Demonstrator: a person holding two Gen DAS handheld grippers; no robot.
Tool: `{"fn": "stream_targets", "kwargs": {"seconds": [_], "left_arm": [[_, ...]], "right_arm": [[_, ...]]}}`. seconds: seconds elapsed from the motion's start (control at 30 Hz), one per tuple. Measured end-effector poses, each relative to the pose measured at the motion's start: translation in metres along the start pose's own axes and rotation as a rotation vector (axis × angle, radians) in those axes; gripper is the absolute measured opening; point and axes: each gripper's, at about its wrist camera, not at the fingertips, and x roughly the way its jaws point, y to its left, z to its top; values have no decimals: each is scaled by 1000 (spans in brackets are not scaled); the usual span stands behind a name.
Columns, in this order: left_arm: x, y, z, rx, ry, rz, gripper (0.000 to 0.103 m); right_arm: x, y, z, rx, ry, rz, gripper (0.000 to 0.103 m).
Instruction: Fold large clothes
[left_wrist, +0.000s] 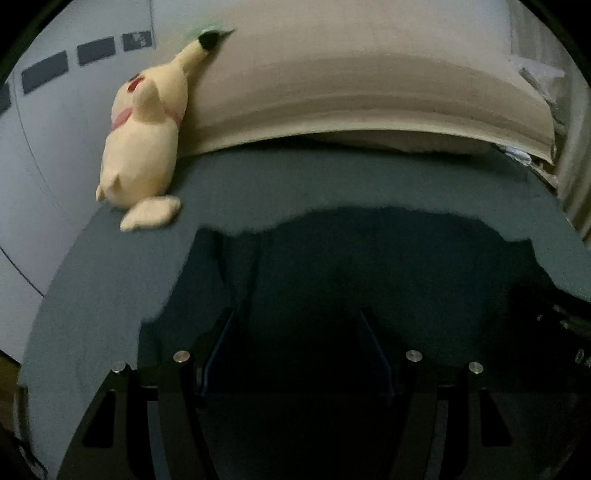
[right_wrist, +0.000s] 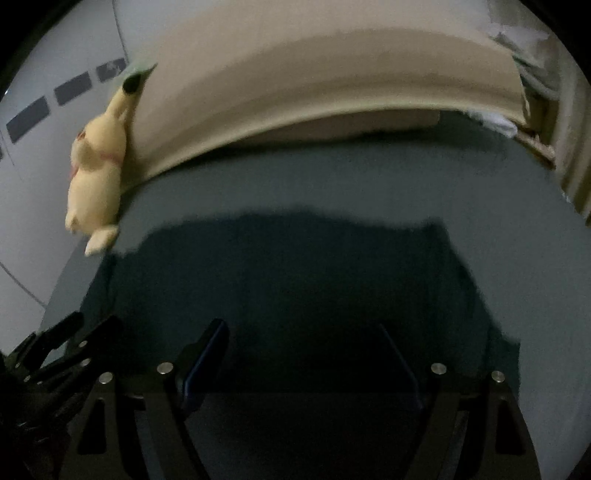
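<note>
Step in hand is judged to be a fold pass over the dark garment (left_wrist: 369, 266), which is spread flat on the bed (left_wrist: 110, 295), on its grey-blue sheet. The garment fills the lower middle of both wrist views, with its ragged far edge running across each frame.

Left gripper (left_wrist: 295, 350): jaws are held wide apart, nothing clamped; only dark cloth is seen below and between them. Right gripper (right_wrist: 303, 362): jaws are likewise held wide, nothing pinched. Whether any fingertip touches the fabric cannot be told; the area is too dark.

Orientation: the garment's visible edge lies side to side, roughly parallel to the beige pillow (left_wrist: 369, 92) at the bed head. Its near part is hidden under the grippers, so the long axis cannot be settled, nor which end is collar or hem.

Next move, as judged: an edge or corner must be found for each gripper, pinched, then lifted and carried over evenly. The plush toy (left_wrist: 144, 147) is well clear, left of the garment.
</note>
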Motion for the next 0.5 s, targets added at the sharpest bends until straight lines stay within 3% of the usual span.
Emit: {"fn": "stream_targets", "kwargs": {"seconds": [0.17,0.3,0.4,0.5], "left_arm": [[37,-11,26,-5,58,0,67],[67,-23,28,8,126,31,67],[71,-23,24,15,125,32,69],[58,-12,23,-17,127,-14,69]], "right_arm": [[40,-2,35,26,44,-42,84],[72,-4,33,12,116,-68,85],[76,-5,31,-1,126,-62,86],[64,-15,33,11,132,-20,86]]}}
